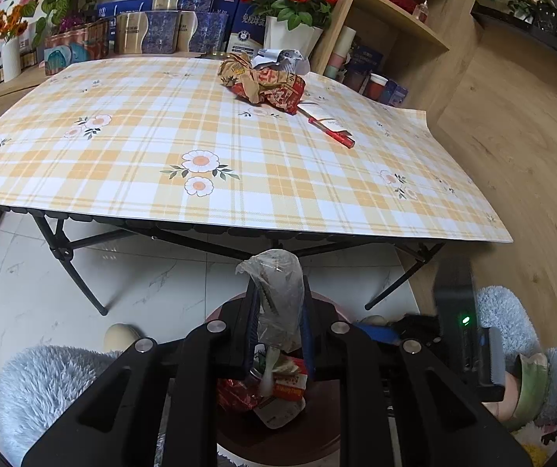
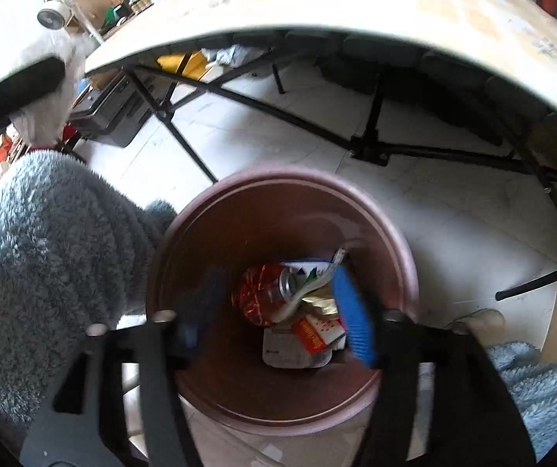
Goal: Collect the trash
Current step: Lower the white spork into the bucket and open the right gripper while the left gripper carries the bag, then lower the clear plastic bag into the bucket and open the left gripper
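Plastic, crumpled and clear, is what my left gripper (image 1: 278, 311) is pinching: a small clear plastic bag (image 1: 278, 295) clamped between the jaws, held over the brown bin (image 1: 278, 439) that stands on the floor at the table's near edge. My right gripper (image 2: 278, 311) hangs above the same bin (image 2: 395, 241), jaws spread wide with nothing between them; I can see straight down past the blue pads (image 2: 352, 323).

I judge the job partly done. At the bottom of the bin lie a red crinkled wrapper (image 2: 255, 295), a can (image 2: 288, 284), a small red and white carton (image 2: 313, 332) and some pale packaging.

Left to do, as I read it: drop the bag, then go back to the checked tablecloth (image 1: 161, 136). A crumpled brown and red paper wad (image 1: 263, 85) sits at its far side with grey-white paper scraps (image 1: 278, 58) behind it. A red pen (image 1: 331, 130) lies just beside them; whether that counts as trash I cannot tell.
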Tool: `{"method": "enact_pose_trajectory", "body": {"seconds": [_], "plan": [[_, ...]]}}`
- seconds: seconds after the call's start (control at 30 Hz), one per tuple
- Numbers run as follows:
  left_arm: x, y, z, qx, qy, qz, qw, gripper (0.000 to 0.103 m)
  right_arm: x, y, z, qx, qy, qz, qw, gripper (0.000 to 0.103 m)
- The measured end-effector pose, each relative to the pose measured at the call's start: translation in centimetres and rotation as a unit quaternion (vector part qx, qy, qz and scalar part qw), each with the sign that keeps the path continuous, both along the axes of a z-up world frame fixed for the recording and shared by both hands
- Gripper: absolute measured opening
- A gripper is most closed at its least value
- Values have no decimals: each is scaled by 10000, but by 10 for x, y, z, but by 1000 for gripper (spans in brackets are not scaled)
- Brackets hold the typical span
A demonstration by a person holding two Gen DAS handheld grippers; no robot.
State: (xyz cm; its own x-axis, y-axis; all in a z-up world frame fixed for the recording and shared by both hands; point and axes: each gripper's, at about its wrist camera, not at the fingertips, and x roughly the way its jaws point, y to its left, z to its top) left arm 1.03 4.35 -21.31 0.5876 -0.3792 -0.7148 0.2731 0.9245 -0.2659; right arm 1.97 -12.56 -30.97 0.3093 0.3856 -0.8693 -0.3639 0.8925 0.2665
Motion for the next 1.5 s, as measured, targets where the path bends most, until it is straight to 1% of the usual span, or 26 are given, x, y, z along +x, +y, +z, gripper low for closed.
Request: {"method": "enact_pose_trajectory", "body": {"seconds": [0.03,0.07,0.1,0.2,0.37,0.47,0.6,0.7,0.8,0.87,1.07,1.13,1.17,1.2,1.23,1.3,1.33,1.37,1.5], "plan": [[0,-2,0,31,3,-24,10000,18,1,-2,3,-12,-79,-41,10000,82],[0,-3,-1,51,6,-41,10000,18,0,-4,7,-32,-177,-92,9998,86],[0,-4,-2,68,14,-69,10000,18,1,-6,10,-51,-246,-129,9996,93],[2,-9,-6,117,68,-132,9998,18,1,-14,22,-150,-500,-304,9982,96],[9,-16,-16,135,245,-186,9994,18,1,-29,40,-260,-813,-615,9944,97],[12,-19,-22,151,360,-193,9991,18,1,-42,52,-288,-1059,-887,9900,97],[17,-26,-32,286,545,-266,9977,19,0,-60,69,-326,-1499,-1388,9784,97],[21,-34,-41,420,710,-382,9959,19,0,-72,78,-356,-1707,-1672,9704,97],[25,-43,-54,669,951,-505,9919,19,1,-82,84,-466,-1865,-1969,9614,97],[27,-50,-64,839,1146,-608,9880,19,2,-88,85,-499,-1892,-2114,9576,97],[29,-63,-86,1147,1556,-830,9776,20,2,-99,82,-542,-1891,-2332,9523,97],[29,-66,-91,1195,1664,-884,9748,24,1,-100,82,-544,-1889,-2362,9516,97],[30,-67,-93,1205,1690,-899,9741,28,1,-100,81,-540,-1882,-2363,9518,97],[30,-68,-93,1223,1699,-912,9736,37,1,-100,81,-541,-1875,-2368,9518,97],[30,-68,-93,1225,1699,-914,9735,43,2,-100,81,-542,-1870,-2372,9518,97],[29,-68,-93,1240,1682,-915,9736,69,2,-100,80,-558,-1857,-2385,9516,97],[29,-69,-92,1274,1645,-898,9740,74,1,-99,80,-572,-1850,-2401,9512,97],[28,-71,-91,1293,1609,-886,9744,77,1,-99,80,-577,-1850,-2417,9508,97],[28,-69,-85,1256,1473,-821,9776,81,2,-100,79,-589,-1847,-2450,9499,97]]}}
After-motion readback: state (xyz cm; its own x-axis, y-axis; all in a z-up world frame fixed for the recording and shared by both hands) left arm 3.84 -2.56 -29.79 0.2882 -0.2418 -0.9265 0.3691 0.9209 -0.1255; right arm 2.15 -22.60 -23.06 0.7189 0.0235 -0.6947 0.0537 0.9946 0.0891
